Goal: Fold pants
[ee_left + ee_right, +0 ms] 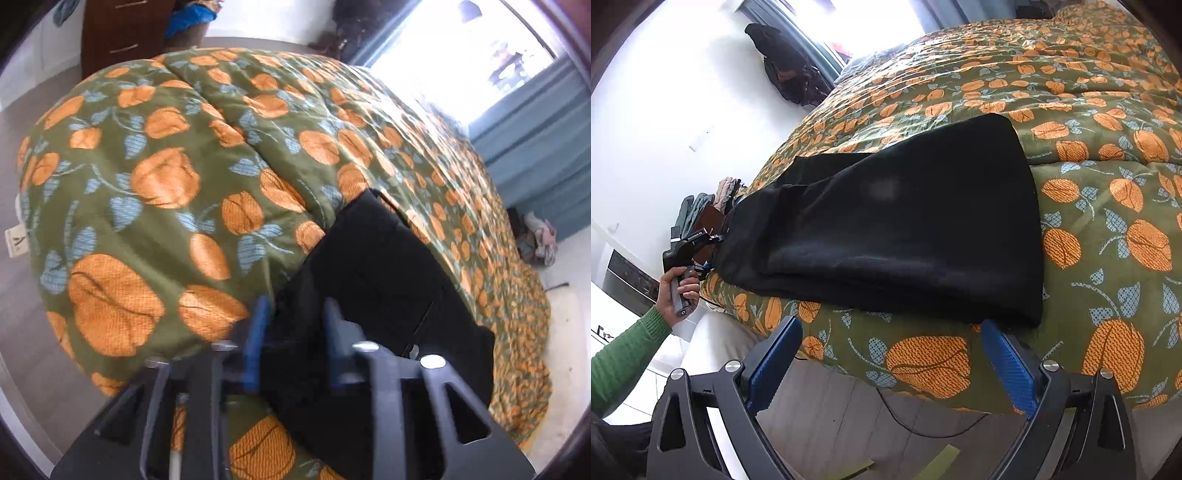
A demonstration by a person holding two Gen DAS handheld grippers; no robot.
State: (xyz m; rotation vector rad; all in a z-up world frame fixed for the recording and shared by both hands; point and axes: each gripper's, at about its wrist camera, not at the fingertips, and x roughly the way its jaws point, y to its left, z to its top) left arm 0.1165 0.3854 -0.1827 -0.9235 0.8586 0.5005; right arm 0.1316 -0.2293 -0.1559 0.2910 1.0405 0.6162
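A: Left wrist view. What is my left hand-held gripper (pixel 295 325) doing?

B: Its blue fingers (pixel 255 343) are pinching black cloth of the pants (pixel 373 280), the jaws nearly together with a fold of fabric between them. The picture is blurring a little, so I cannot make out the exact contact line.

A: And where are the pants lying?

B: On the bed, on top of the green quilt (pixel 155 177) with the orange pattern, near its edge. Bright window (pixel 461 55) and blue curtain (pixel 535 147) are sitting beyond.

A: Right wrist view?

B: My right hand-held gripper (pixel 890 354) is hovering spread wide, nothing between its fingers (pixel 1008 365), just short of the pants (pixel 905 221). The pants are lying as a long folded band across the quilt (pixel 1108 229). At the far end my left hand (pixel 677 291), in a green sleeve (pixel 624 354), is holding the other gripper against the cloth.
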